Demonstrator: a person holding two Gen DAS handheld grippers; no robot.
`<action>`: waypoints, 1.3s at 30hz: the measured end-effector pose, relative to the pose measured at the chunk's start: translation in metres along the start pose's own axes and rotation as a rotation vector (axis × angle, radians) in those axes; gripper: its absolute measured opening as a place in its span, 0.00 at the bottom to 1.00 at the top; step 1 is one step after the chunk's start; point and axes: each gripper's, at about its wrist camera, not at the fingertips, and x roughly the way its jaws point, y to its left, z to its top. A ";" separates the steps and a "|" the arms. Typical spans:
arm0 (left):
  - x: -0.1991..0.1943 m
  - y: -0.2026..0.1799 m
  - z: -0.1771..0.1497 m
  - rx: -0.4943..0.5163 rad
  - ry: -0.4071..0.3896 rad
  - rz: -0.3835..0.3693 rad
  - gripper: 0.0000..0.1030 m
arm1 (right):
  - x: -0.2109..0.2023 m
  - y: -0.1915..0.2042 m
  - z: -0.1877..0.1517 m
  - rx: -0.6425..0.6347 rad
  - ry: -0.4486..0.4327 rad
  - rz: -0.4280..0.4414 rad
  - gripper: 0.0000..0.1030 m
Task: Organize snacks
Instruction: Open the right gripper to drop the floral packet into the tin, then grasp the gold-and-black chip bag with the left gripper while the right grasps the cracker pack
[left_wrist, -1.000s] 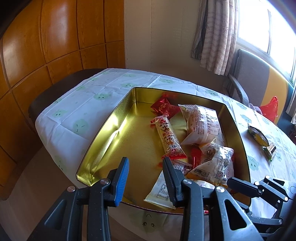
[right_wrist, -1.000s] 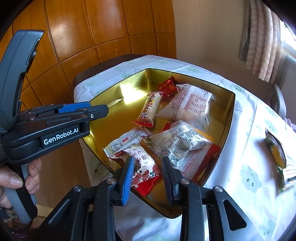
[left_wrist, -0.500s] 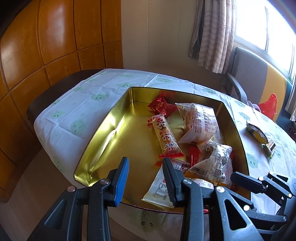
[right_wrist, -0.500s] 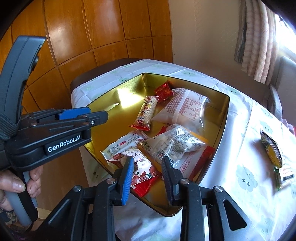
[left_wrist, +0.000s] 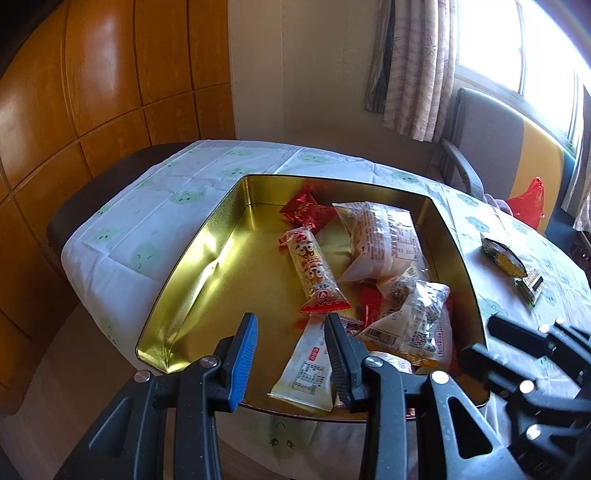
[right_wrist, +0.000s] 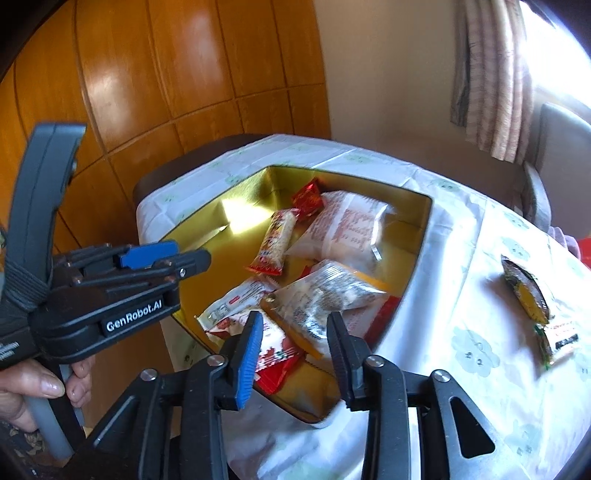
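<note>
Evidently the work sits between 2 pickups. The gold tin (left_wrist: 207, 258) on the cloud-print tablecloth (left_wrist: 155, 206) already holds most of the snacks: a long red-ended bar (left_wrist: 314, 271), a red foil packet (left_wrist: 306, 210), a large clear bag (left_wrist: 380, 240), a crinkled clear pouch (left_wrist: 413, 317) and a white flat sachet (left_wrist: 306, 369) near the front wall.

The right gripper (right_wrist: 293, 349) hovers above the tin's near corner. Its jaws have just been opening and now stand apart with nothing between them; the red-and-white packet (right_wrist: 273, 354) lies below in the tin, not pinched. The left gripper (left_wrist: 291, 350) hangs over the tin's front edge with a modest gap, also empty, a hand (right_wrist: 33, 387) on its handle.

2 snacks lie out on the cloth, well apart from the tin on its right: a dark yellow packet (right_wrist: 526, 291) and, just beside it, a smaller green-edged sachet (right_wrist: 557, 341). The right-wrist view is blurred, so whether these 2 touch is hard to say.

The next move likely calls for swinging the right gripper across to the dark yellow packet, opening wider, coming down flat over its crimped edge, closing and carrying it to the tin.
</note>
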 end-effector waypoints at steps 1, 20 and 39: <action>-0.001 -0.002 0.001 0.005 -0.001 -0.003 0.37 | -0.005 -0.004 -0.001 0.008 -0.011 -0.010 0.41; -0.009 -0.119 0.052 0.221 0.006 -0.270 0.37 | -0.069 -0.168 -0.085 0.445 -0.004 -0.370 0.62; 0.135 -0.299 0.099 0.061 0.407 -0.425 0.70 | -0.080 -0.226 -0.131 0.520 0.005 -0.439 0.67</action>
